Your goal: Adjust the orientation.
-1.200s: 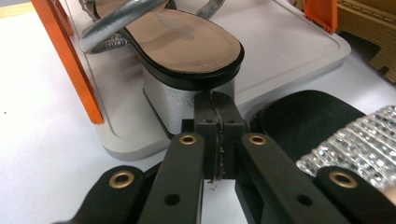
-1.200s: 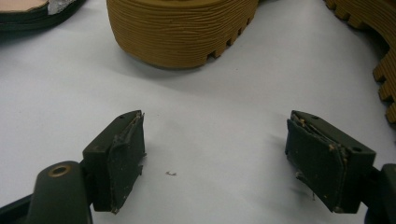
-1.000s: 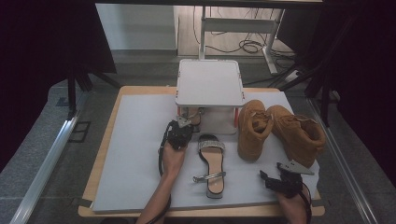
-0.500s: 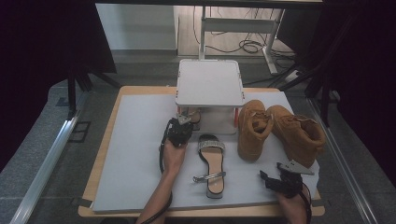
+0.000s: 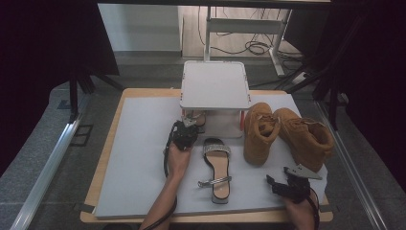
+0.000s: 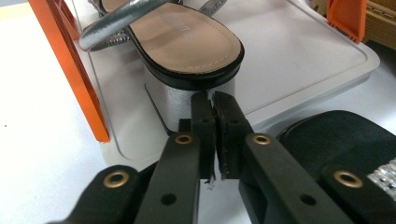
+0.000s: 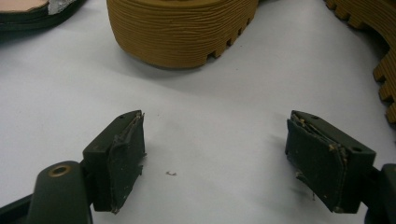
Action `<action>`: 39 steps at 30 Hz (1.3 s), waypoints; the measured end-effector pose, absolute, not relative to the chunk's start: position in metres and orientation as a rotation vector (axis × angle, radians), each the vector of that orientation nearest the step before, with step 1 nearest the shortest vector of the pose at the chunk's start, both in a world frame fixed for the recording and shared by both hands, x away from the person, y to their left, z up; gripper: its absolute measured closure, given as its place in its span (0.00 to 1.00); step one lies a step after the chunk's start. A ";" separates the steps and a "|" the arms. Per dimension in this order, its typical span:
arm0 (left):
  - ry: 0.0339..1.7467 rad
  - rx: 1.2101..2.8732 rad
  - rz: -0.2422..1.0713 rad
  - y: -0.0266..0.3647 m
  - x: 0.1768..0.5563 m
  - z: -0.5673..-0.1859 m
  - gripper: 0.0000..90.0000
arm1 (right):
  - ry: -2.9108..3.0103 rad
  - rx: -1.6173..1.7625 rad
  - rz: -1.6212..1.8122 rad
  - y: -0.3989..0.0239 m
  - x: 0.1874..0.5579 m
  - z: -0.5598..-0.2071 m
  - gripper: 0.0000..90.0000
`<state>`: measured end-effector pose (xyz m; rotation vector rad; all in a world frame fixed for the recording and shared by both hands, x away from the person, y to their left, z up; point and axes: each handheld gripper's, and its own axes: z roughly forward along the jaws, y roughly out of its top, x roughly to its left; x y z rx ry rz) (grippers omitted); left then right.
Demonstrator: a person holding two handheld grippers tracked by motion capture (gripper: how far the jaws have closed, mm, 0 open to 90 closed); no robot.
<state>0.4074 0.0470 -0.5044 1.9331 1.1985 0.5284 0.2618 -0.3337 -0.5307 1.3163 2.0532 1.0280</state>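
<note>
Both claws are matte black: the left claw [image 6: 215,140] shows brass-ringed screw holes, the right claw [image 7: 215,163] worn, frayed pads; bare forearms.

A silver-strapped sandal [image 6: 187,42] with a tan insole and block heel sits upright on the rack's [image 5: 215,86] lower white tray, heel at the tray's edge.

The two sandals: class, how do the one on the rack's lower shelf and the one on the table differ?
The shelf sandal sits under the white rack; the table sandal lies on the open board. The shelf sandal is at the left gripper, whose fingers are together; the table sandal lies untouched. Both have silver straps and tan insoles.
</note>
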 end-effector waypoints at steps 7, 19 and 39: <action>1.196 1.936 0.493 0.054 0.403 -0.502 0.86 | 2.053 1.316 1.028 -0.334 0.262 -0.531 0.23; 1.154 1.986 0.464 0.068 0.389 -0.499 0.59 | 2.053 1.318 1.028 -0.334 0.262 -0.531 0.23; 1.101 2.059 0.403 0.083 0.360 -0.491 0.26 | 2.054 1.318 1.027 -0.334 0.262 -0.531 0.23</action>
